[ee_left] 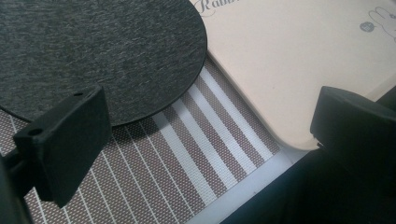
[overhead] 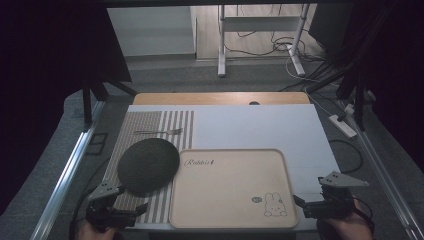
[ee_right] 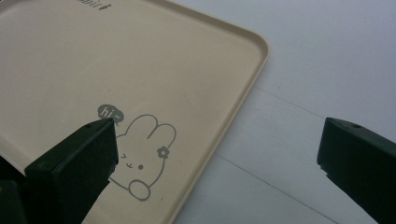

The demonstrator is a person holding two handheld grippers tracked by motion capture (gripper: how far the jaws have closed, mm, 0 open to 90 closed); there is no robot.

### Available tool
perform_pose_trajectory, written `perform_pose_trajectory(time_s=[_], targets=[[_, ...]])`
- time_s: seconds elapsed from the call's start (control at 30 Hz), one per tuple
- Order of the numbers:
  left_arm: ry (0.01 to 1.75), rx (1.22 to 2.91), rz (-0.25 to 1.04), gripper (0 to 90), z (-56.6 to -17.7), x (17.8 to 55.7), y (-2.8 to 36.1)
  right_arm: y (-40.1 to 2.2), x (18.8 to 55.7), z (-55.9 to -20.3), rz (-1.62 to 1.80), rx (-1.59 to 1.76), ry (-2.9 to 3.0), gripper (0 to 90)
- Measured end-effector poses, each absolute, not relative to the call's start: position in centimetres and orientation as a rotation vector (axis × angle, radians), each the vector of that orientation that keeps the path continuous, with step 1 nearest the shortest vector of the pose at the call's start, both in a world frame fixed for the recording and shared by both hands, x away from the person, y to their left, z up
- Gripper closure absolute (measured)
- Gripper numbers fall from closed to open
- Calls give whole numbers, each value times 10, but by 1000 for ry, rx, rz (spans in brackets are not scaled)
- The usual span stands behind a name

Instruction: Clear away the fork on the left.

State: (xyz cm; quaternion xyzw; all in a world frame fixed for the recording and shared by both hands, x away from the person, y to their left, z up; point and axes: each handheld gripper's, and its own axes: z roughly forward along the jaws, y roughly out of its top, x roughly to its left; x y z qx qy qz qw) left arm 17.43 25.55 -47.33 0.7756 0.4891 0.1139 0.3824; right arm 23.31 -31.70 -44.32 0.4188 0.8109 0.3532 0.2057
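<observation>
Two tools sit at the near edge of the surface (overhead: 260, 125) in the high view, one in each of the person's hands. The left tool (overhead: 131, 199) hangs over the near left corner, its jaws spread and holding nothing, pointing toward a dark round mat (overhead: 148, 165). The right tool (overhead: 299, 204) sits at the near right, jaws also apart and empty, just beside the right rim of a cream tray (overhead: 230, 186). The tray lies near the middle, printed with a small rabbit (overhead: 275, 205) in its near right corner. The round mat lies on a striped placemat (overhead: 150, 125) and its right edge overlaps the tray's left rim. A fork (overhead: 159, 132) lies farther back on the placemat, well apart from both tools.

From the left gripper view, the two black jaws stand wide apart with nothing between them. Beyond them the dark round mat (ee_left: 93, 51) covers the far left, the striped placemat (ee_left: 187, 149) runs through the middle, and the rounded corner of the cream tray (ee_left: 289, 60) sits to the right, on top of the placemat.

From the right gripper view, the jaws are again spread and empty. The left jaw hangs over the tray (ee_right: 70, 60) next to the rabbit (ee_right: 147, 149) drawing with its "hi" bubble; the right jaw is over the bare white surface (ee_right: 303, 70).
</observation>
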Motion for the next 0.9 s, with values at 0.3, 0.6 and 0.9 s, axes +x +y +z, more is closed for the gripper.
perform_pose_trajectory(time_s=[0.3, 0.6, 0.9], targets=[[1248, 1982, 301, 0, -473, 175, 254, -314, 231, -444, 965, 1135, 2275, 0], [1214, 1981, 327, 0, -471, 180, 251, -315, 233, -444, 957, 1148, 2274, 0], [1186, 1987, 269, 0, -473, 188, 251, -313, 233, -445, 946, 1143, 2283, 0]])
